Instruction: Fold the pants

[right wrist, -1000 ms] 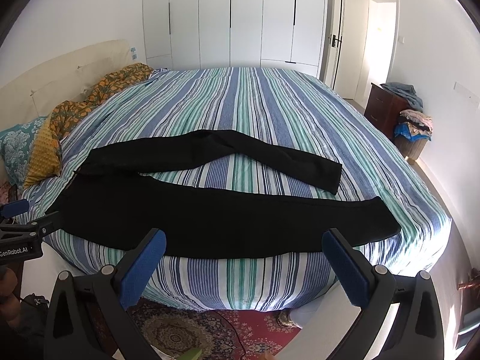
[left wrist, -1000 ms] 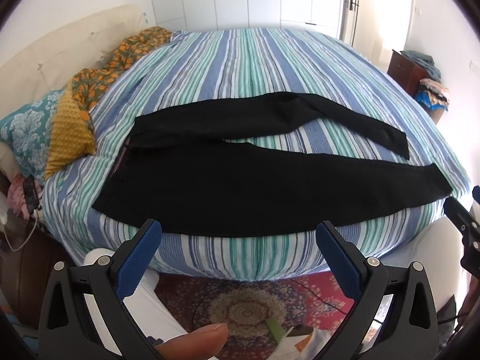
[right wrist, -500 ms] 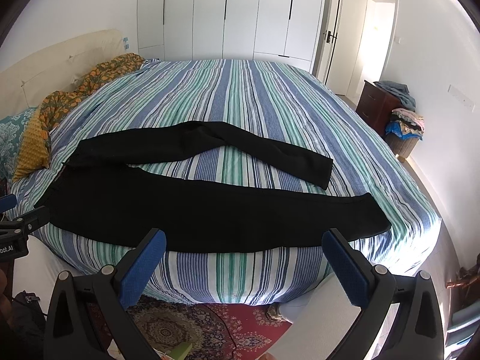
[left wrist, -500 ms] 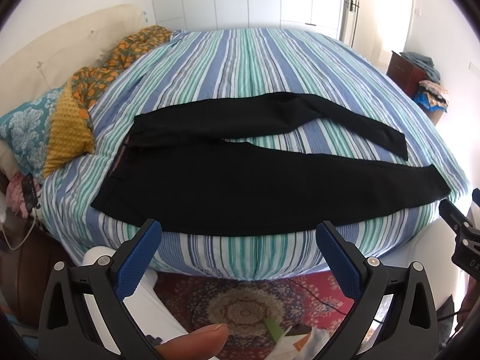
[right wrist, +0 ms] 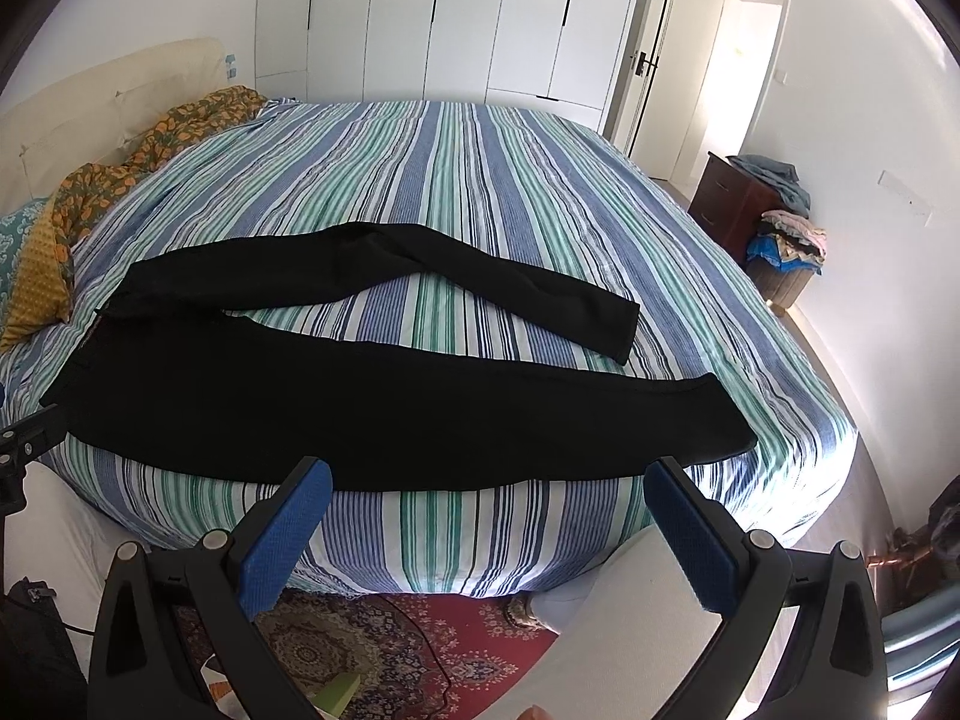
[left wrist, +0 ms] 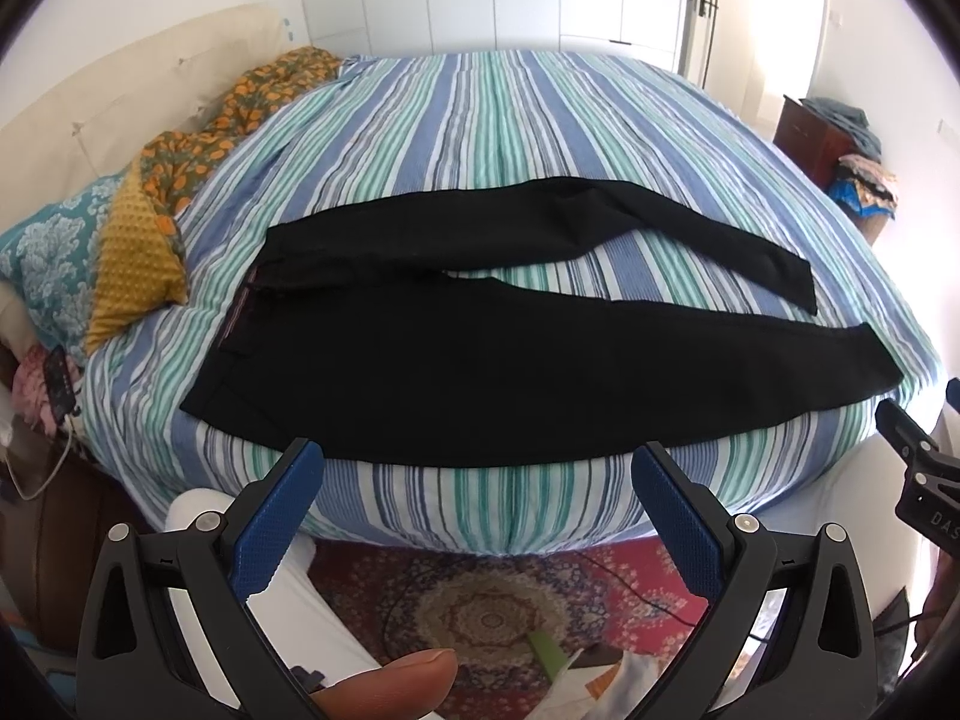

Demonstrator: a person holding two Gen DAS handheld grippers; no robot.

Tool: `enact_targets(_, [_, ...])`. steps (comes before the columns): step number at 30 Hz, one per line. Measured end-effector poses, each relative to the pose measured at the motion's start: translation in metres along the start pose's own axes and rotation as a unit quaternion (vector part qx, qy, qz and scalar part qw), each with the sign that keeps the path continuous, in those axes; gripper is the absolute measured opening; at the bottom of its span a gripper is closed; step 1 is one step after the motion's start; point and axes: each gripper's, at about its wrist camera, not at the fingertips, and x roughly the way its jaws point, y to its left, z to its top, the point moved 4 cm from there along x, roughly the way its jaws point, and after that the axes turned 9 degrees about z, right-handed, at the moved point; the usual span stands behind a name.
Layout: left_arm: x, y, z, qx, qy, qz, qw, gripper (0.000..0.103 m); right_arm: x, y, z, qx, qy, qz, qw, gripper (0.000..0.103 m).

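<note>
Because the black pants (left wrist: 480,354) lie spread flat along the near edge of the striped bed (left wrist: 510,114), waistband toward the pillow end and the two legs splayed apart toward the foot, either leg is easy to reach. The left tongs (left wrist: 477,510) and right tongs (right wrist: 489,525) both hang released, short of the bed's near edge, holding nothing, probably poised for the first fold.

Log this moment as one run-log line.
stage: pre-grasp | pants: flat on bed, legs apart, unfolded | left gripper: open, empty | right gripper: open, empty
</note>
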Motion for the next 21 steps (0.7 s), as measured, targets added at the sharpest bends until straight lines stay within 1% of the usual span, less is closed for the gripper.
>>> enact_targets(11, [0.0031,0.0005,-0.0025,-0.005,0.010,-0.005,0.9999,0.102,0.0004,-0.0007,-0.0001,-0.004,0.005,-0.016,1.000,0.103])
enact_targets(21, [0.0037,-0.0025,-0.0033,-0.006,0.017,-0.012,0.9998,0.102,0.0014,-0.0028,0.0001,0.000,0.009,-0.018,1.000,0.103])
